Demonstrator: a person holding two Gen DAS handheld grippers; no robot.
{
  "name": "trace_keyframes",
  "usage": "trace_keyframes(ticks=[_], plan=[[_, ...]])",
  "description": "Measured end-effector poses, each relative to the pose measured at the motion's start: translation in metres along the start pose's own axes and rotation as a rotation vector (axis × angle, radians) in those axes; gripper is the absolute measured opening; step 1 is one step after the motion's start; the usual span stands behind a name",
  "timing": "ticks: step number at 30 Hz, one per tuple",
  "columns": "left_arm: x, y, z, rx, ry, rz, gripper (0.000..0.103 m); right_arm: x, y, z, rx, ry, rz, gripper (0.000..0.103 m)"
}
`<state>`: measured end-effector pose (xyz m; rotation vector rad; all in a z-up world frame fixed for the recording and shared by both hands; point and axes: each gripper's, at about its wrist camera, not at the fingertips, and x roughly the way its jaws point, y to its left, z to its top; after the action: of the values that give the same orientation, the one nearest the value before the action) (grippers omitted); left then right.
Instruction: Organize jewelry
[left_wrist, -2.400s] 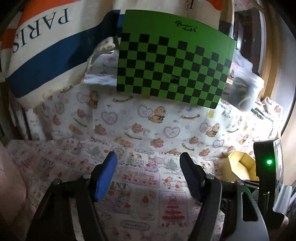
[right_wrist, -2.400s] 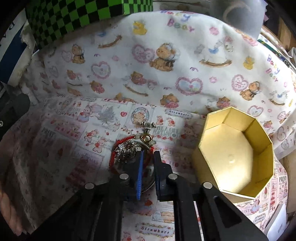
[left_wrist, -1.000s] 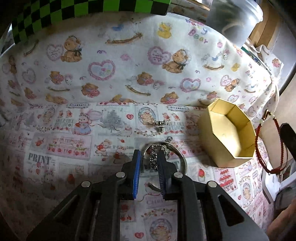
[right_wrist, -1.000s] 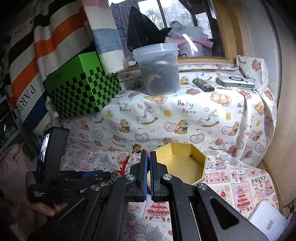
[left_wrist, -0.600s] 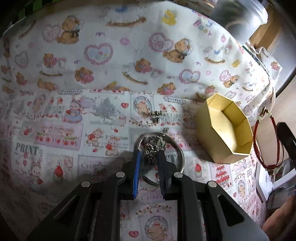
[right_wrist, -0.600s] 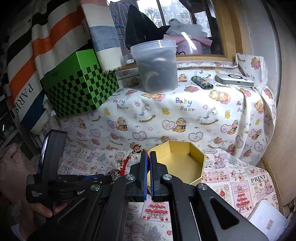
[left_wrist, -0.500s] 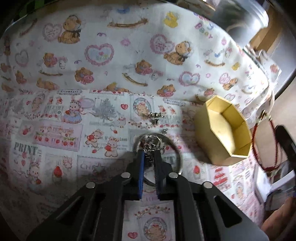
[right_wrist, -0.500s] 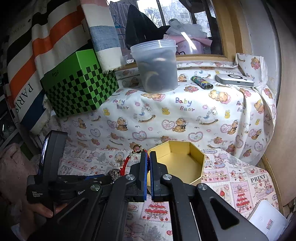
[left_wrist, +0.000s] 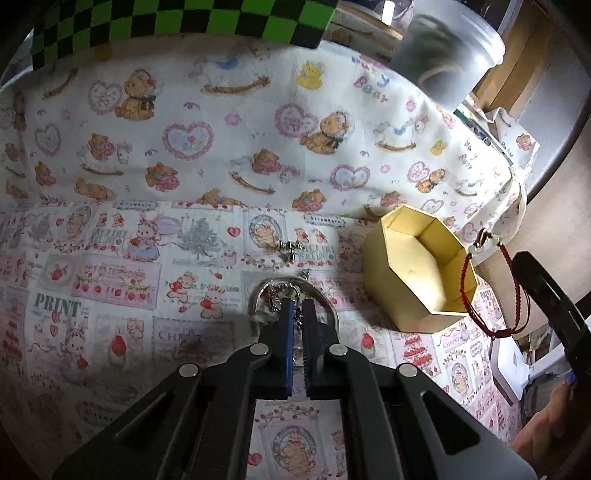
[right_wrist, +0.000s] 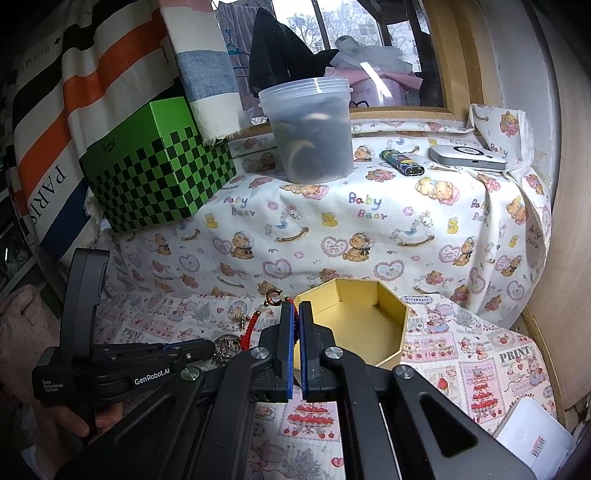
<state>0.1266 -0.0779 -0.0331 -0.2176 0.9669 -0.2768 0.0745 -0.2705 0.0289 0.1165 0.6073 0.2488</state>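
My left gripper (left_wrist: 297, 306) is shut on a silver chain that lies inside a silver bangle (left_wrist: 328, 306) on the printed cloth. A small silver earring (left_wrist: 290, 249) lies just beyond it. My right gripper (right_wrist: 296, 308) is shut on a red cord bracelet (right_wrist: 251, 326) with a gold clasp and holds it in the air beside the open yellow hexagonal box (right_wrist: 354, 325). In the left wrist view the bracelet (left_wrist: 491, 295) hangs just right of the box (left_wrist: 417, 269). The left gripper's body (right_wrist: 110, 365) shows low at the left of the right wrist view.
A green checkered box (right_wrist: 155, 177), a lidded plastic tub (right_wrist: 310, 129), a lighter (right_wrist: 400, 162) and a white device (right_wrist: 467, 157) stand on the raised ledge behind. A white card (right_wrist: 532, 443) lies at the front right. A wooden wall borders the right side.
My left gripper has closed on the silver chain inside the bangle. My right gripper has stayed above the box with the red bracelet.
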Motion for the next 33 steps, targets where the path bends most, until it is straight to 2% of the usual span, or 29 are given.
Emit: trace_keyframes(ticks=[8, 13, 17, 22, 27, 31, 33], plan=[[-0.059, -0.011, 0.001, 0.078, -0.198, -0.068, 0.002, -0.013, -0.004, 0.005, 0.016, -0.056, 0.011, 0.003], [-0.105, -0.032, 0.0, 0.144, -0.312, -0.052, 0.002, -0.03, -0.008, 0.011, 0.038, -0.119, 0.036, 0.003], [-0.137, -0.048, 0.007, 0.174, -0.361, -0.061, 0.002, -0.045, -0.015, 0.015, 0.053, -0.177, 0.036, 0.003], [-0.158, -0.072, 0.023, 0.223, -0.396, -0.063, 0.002, -0.054, -0.026, 0.02, 0.078, -0.215, 0.015, 0.003], [-0.154, -0.092, 0.053, 0.244, -0.372, -0.122, 0.002, -0.049, -0.037, 0.022, 0.094, -0.209, -0.03, 0.003], [-0.107, -0.1, 0.078, 0.215, -0.245, -0.174, 0.002, -0.031, -0.051, 0.021, 0.128, -0.15, -0.041, 0.003], [-0.082, -0.102, 0.079, 0.21, -0.192, -0.188, 0.002, -0.021, -0.059, 0.02, 0.154, -0.118, -0.041, 0.003]])
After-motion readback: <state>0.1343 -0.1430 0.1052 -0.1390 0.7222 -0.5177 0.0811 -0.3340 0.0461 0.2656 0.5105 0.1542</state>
